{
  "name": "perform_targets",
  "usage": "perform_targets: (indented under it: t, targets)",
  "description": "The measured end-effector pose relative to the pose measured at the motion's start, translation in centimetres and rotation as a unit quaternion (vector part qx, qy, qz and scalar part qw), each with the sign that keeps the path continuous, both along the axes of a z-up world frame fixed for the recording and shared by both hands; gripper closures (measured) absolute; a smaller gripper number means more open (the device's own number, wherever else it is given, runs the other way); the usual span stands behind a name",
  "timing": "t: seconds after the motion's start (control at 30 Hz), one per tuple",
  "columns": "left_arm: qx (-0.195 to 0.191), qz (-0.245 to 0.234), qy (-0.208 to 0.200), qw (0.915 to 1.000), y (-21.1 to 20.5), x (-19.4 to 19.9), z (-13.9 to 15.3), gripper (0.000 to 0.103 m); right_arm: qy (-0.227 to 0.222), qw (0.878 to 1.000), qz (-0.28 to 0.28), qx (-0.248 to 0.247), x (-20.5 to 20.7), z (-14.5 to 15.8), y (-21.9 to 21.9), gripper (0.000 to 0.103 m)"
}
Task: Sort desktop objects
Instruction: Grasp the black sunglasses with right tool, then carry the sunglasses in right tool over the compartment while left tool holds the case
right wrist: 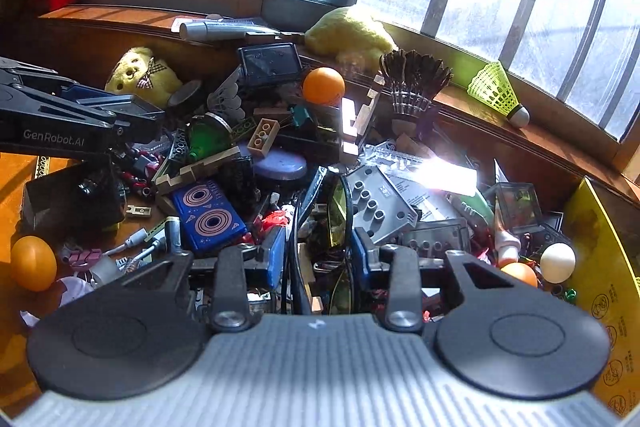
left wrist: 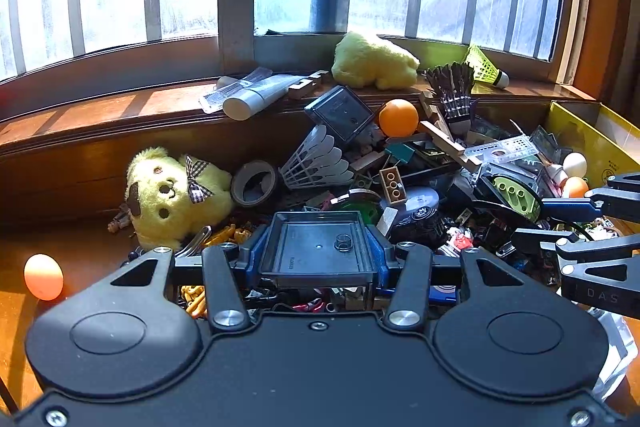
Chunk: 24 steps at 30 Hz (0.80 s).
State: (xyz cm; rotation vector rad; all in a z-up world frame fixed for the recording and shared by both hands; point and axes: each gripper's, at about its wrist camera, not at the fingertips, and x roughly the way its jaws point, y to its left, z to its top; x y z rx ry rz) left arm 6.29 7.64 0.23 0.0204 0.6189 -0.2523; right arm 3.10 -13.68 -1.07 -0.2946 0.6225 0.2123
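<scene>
Gripping a dark, square, translucent plastic tray [left wrist: 318,247] by its two side walls, the left tongs [left wrist: 318,251] hold it level above a heap of small objects on the wooden counter [left wrist: 80,267]. The right tongs [right wrist: 320,247] sit low in the same heap with their blue pads on either side of a pair of black-framed glasses with yellow lenses [right wrist: 340,203]; the frames do not settle whether the pads press on the glasses or merely flank them. No earlier view is given to compare. Beside the glasses lie a grey studded building plate [right wrist: 374,201] and a blue card box printed with pink rings [right wrist: 208,217]. Toward the counter's back edge rest an orange table-tennis ball [left wrist: 398,117], a white feather shuttlecock [left wrist: 316,161], a black feather shuttlecock [left wrist: 452,95] and a yellow plush dog with a checked bow [left wrist: 172,193]. On the window sill behind lie a second yellow plush [left wrist: 374,61], a silver tube [left wrist: 256,97] and a neon-green plastic shuttlecock [left wrist: 486,67]. Another orange ball [left wrist: 43,277] sits alone near the counter's left edge, and a yellow cardboard box [right wrist: 600,259] stands at the right edge.
</scene>
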Motion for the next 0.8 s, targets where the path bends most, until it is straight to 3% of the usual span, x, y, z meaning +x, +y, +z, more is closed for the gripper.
perform_targets:
  t: [0.3,0.8]
  targets:
    - [-0.010,-0.029,0.009,0.9995,-2.4,-0.7,1.1,0.056,-0.042,0.998,-0.046,0.030,-1.8,1.9,-1.7,0.064]
    - [-0.004,-0.077,0.022,0.9968,-11.2,-0.8,2.5,0.056,-0.047,0.991,-0.113,0.058,-3.8,3.7,-9.4,0.064]
